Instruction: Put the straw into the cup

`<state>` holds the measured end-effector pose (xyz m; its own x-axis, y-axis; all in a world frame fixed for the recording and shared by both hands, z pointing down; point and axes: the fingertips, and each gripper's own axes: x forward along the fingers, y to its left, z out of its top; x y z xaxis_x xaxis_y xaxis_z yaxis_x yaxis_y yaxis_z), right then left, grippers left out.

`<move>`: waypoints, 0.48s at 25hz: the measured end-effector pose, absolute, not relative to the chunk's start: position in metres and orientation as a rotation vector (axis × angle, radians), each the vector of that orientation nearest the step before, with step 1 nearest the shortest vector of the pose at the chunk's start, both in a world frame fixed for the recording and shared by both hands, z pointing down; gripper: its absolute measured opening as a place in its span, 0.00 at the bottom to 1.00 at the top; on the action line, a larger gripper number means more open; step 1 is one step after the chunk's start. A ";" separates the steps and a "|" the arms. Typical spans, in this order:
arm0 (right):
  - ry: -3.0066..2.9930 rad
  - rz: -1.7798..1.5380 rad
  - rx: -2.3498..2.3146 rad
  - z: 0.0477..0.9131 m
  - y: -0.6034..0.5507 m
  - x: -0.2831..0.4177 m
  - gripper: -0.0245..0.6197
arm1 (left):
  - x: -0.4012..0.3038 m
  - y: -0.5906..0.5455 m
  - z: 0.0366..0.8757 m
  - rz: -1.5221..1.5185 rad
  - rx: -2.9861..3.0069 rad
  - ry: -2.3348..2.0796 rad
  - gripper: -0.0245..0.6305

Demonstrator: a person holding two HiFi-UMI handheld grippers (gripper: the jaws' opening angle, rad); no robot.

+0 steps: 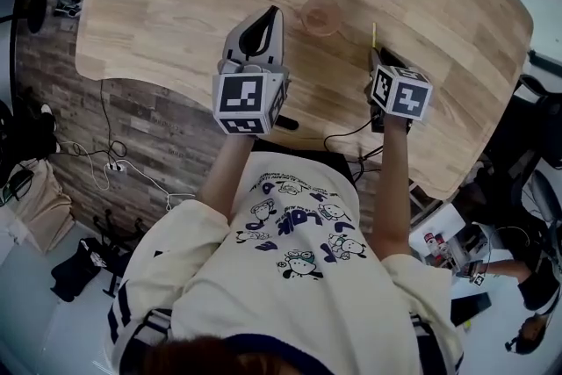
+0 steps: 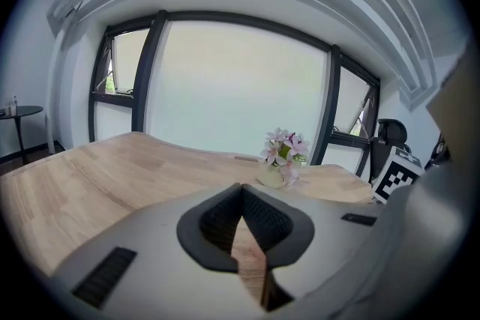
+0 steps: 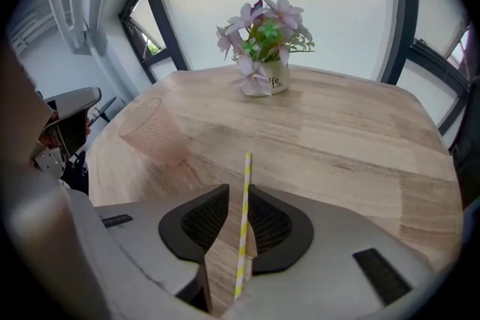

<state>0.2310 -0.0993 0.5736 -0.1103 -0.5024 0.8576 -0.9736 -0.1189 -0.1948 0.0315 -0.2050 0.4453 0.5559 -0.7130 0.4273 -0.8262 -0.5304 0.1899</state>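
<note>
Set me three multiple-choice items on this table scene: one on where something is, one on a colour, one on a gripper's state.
1. Where is the cup?
A. On the table, ahead and to the left of the right hand-held gripper
B. Between that gripper's jaws
C. On the floor

2. What colour is the straw?
A. Black
B. Red
C. Yellow and white stripes

3. How is the left hand-held gripper?
A. Wide open
B. Shut, holding nothing
C. Shut on the straw

Answers:
1 A: the right gripper view shows it on the wood beyond the jaws, to their left.
2 C: the stripes run along its whole length.
3 B: the left gripper view shows its tips meeting, with only table in the gap below them.
</note>
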 end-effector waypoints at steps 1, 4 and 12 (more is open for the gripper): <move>-1.613 1.178 1.634 0.577 -0.098 0.232 0.16 | 0.031 -0.207 0.448 0.429 2.422 -1.248 0.09; -1.577 1.193 1.604 0.586 -0.097 0.233 0.16 | 0.029 -0.213 0.455 0.442 2.411 -1.229 0.09; -1.522 1.198 1.522 0.597 -0.100 0.233 0.16 | 0.030 -0.221 0.469 0.457 2.396 -1.174 0.09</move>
<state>0.2326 -0.1000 0.5968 -0.0999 -0.3742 0.9219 -0.9840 -0.0999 -0.1472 0.0297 -0.2214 0.4689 0.5870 -0.6607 0.4678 -0.8030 -0.5484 0.2332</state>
